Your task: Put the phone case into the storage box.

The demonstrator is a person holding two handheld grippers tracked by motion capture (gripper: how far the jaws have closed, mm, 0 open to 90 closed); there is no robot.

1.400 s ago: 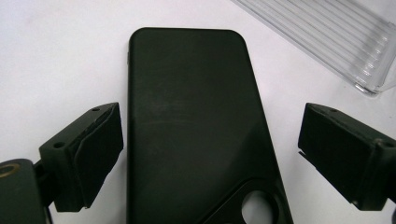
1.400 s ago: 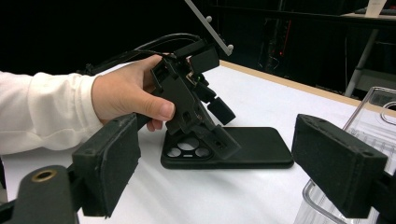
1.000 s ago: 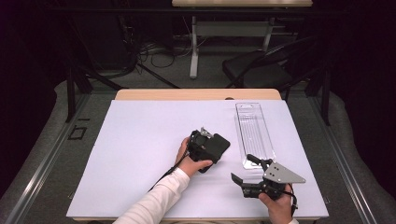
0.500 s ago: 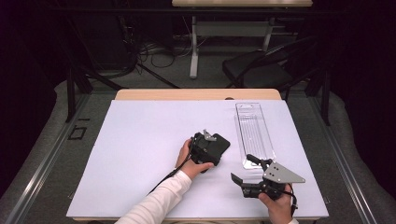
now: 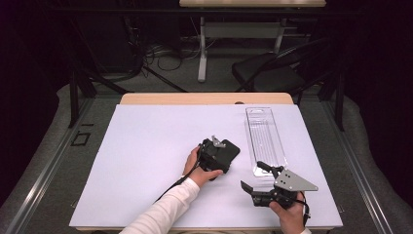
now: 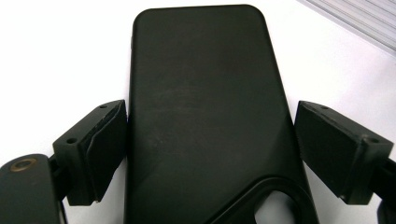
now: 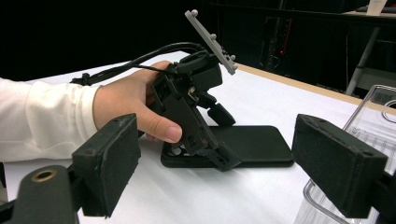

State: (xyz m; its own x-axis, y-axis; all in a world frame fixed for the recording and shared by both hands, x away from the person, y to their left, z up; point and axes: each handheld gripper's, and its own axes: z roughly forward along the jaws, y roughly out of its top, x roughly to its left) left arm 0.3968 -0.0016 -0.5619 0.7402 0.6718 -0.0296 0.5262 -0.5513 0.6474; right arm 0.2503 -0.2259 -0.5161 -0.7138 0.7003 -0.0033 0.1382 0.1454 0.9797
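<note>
Status of work: the table (image 5: 146, 161), covered by a white sheet, carries two items. The larger is one clear plastic tray (image 5: 265, 139), lying lengthwise at the right half of the sheet. It appears empty, though its transparency makes that hard to confirm. The smaller is one black phone case (image 5: 230, 150), lying flat on the sheet just left of the tray and apart from it.

The left gripper (image 5: 221, 157) is tilted down over the near end of the case. In the left gripper view the phone case (image 6: 205, 121) lies between the two jaws. One pad (image 6: 105, 149) sits at the case edge and seems to touch it, while the other pad (image 6: 327, 147) stands clear with white sheet showing in the gap. The jaws have just been closing around the case, but the grip is not yet complete. Judged state: open, straddling the case.

The right gripper (image 5: 257, 176) rests low near the front edge of the table, just short of the tray's near end. Its jaws stand wide apart and hold nothing. From its own camera, the left gripper (image 7: 219, 147) and the phone case (image 7: 252, 144) show beyond its pads.

Done: the left gripper is positioned on the case. Remaining, by judgement: close on the case, lift it, and probably transfer it to the tray.

Count: one table, one tray, one phone case, two grippers.
</note>
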